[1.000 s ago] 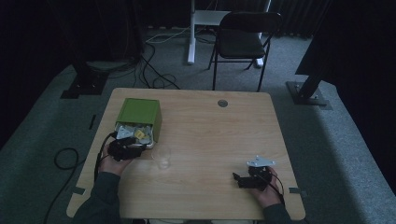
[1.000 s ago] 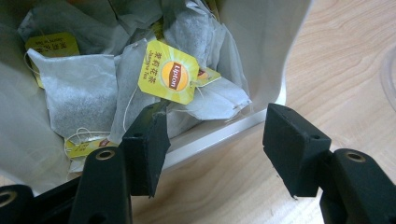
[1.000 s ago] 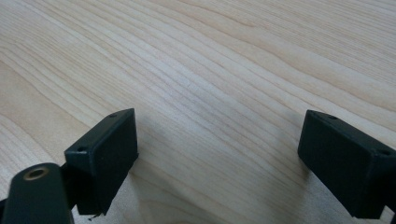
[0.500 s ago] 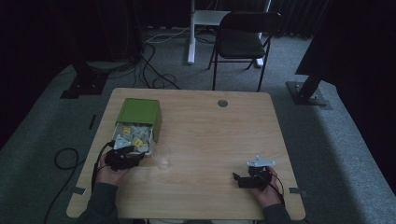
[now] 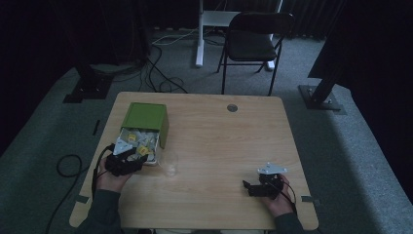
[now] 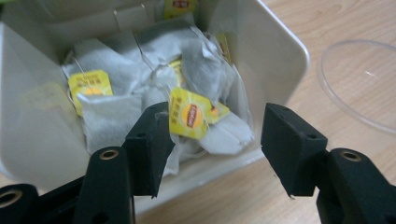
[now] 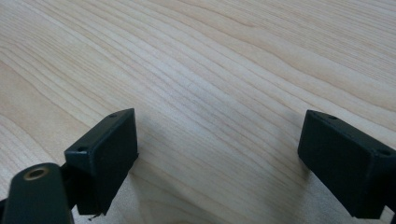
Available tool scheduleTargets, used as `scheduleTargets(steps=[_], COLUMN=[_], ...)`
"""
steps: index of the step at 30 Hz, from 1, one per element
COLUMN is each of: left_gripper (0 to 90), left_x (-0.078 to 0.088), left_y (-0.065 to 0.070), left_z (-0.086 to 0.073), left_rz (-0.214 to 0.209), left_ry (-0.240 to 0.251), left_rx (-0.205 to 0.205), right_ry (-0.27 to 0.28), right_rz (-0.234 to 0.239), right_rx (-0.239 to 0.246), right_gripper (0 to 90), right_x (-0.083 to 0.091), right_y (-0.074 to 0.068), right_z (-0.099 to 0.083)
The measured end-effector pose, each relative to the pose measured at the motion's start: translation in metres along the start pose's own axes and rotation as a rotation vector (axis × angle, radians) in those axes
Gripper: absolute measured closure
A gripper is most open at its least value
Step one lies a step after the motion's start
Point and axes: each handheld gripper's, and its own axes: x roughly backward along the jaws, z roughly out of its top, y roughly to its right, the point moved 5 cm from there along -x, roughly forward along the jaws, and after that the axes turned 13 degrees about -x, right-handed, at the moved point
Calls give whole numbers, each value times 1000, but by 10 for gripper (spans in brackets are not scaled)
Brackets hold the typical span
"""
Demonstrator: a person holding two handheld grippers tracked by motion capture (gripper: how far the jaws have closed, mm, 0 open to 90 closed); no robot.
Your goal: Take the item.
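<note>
Just ahead of the left tool (image 6: 212,149), jaws spread and lately narrowing around nothing, the yellow-tagged tea bag (image 6: 189,114) lies in the open box (image 6: 280,46); right tool (image 7: 219,163) spread, well apart.

Black folding chair (image 5: 253,44) (behind table), floor cables (image 5: 158,73), white desk leg (image 5: 199,34)

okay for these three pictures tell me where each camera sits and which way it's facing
High view: above the person's side, looking forward and down on the table; both forearms and hands enter from below, left gripper, right gripper.
Left gripper view: rides that gripper, faces the box of tea bags; its open jaws show.
Right gripper view: faces bare tabletop; its open jaws show.
Shared: high and left views both show the box and the clear lid.
</note>
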Motion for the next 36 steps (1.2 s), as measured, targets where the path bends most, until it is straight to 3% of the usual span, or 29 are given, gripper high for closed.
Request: scheduleTargets(steps=[21, 32, 36], left_gripper=[570, 863, 900], left_x=[-28, -18, -12], left_y=[-13, -14, -15], left_z=[-3, -2, 1], left_rz=[58, 95, 101], left_ry=[-90, -89, -78], left_rx=[21, 4, -6], right_ry=[-2, -1, -1], right_rz=[-1, 0, 0], right_rx=[-1, -2, 0], right_gripper=[115, 115, 115], right_x=[0, 0, 0], right_y=[0, 0, 0], right_z=[0, 0, 0])
